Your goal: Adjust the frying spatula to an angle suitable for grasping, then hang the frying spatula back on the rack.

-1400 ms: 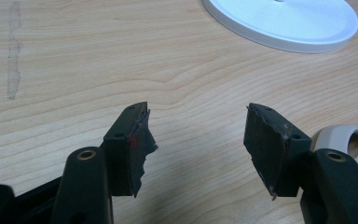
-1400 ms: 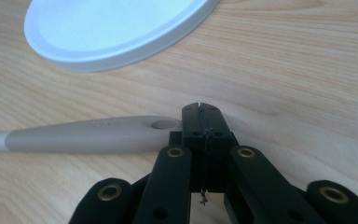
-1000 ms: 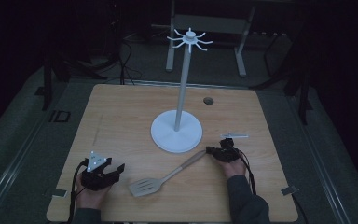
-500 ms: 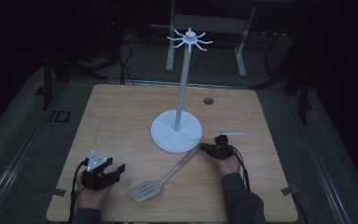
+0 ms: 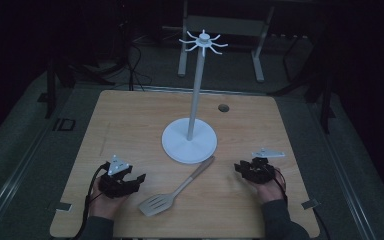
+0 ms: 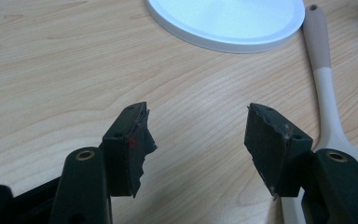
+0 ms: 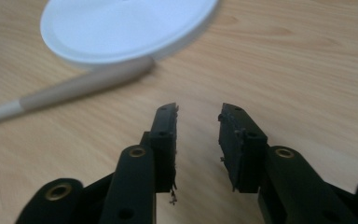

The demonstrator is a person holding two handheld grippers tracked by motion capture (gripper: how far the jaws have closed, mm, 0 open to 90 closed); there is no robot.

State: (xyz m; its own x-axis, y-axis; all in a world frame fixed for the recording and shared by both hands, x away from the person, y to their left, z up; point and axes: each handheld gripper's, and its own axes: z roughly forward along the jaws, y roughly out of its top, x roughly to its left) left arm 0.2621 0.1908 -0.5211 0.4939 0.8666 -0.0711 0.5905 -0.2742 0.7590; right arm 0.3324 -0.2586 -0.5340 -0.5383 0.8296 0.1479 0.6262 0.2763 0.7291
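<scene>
Pale wooden table (image 5: 130, 120), dim room. Slotted spatula with a grey-white head and a tan handle (image 5: 176, 189) lies flat on the board near the front edge, between the two hands, head toward the person. Handle tip touches or just meets the rim of the white round base of a tall hook stand (image 5: 189, 141); the stand's pole is upright, with hooks spreading at its top.

Left gripper (image 5: 130, 181): jaws wide apart, nothing between them, just left of the spatula head. In the left gripper view (image 6: 198, 140) bare wood shows in the gap and the spatula runs past the right jaw.

Right gripper (image 5: 244, 168): jaws have just been opening; they stand apart with nothing between them, to the right of the handle and clear of it. In the right gripper view (image 7: 198, 128) the handle lies ahead and to the left, untouched.
</scene>
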